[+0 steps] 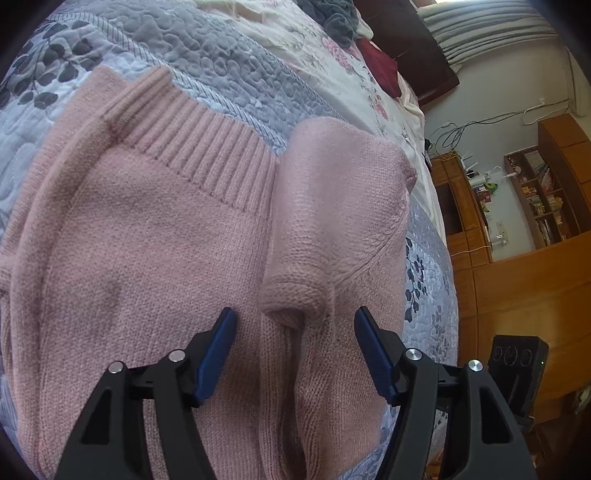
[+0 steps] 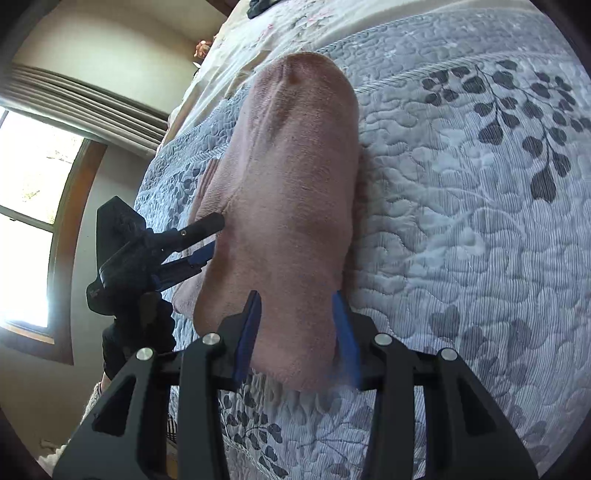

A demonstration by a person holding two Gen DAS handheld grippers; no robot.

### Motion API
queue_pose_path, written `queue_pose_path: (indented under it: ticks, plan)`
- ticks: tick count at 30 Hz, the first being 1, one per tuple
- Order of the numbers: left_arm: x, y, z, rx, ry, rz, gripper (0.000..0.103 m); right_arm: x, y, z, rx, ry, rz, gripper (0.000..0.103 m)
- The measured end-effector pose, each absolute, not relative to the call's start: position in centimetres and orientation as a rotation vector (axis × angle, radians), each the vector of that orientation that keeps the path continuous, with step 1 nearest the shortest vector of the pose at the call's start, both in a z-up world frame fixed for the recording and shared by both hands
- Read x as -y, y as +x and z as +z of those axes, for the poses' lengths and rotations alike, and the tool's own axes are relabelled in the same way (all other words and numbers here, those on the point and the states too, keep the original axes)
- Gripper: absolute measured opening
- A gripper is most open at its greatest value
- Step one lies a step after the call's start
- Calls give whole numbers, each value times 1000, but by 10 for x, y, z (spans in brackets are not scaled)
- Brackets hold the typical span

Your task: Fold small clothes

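Nearest in the left wrist view, our left claw stands with its blue pads spread wide, gripping nothing; between them lies a raised ridge of the pink sweater, and just beyond the tips sits the rolled cuff of a folded-in sleeve. In the right wrist view, our right claw also stands parted, its pads flanking the near end of the sweater's folded bulk; whether they press the knit we cannot tell. We judge the chief risk to be a partial grasp: closing the left claw here could catch only the top ridge or the loose sleeve, so that lifting drags the layers apart and undoes the fold. The soft knit could also slide over the quilted bed cover if the two claws pull unevenly. Farther off, the ribbed hem lies flat toward the far left, the sweater resting on the bed; a dark red cloth and grey garment lie well beyond.
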State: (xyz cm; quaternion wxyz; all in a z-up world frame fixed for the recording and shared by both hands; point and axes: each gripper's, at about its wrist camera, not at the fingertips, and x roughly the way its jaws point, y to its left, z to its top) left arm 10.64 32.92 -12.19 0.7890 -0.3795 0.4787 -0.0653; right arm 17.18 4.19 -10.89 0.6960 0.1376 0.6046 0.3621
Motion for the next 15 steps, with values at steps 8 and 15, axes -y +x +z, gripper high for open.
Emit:
queue_pose_path:
  ticks: [8, 15]
  plan:
    - [-311, 104, -120, -1058, -807, -200, 68, -24, 170, -131, -1363, 352, 790, 41]
    - [-308, 106, -124, -1051, -870, -184, 36, -17, 169, -139, -1366, 364, 783, 41]
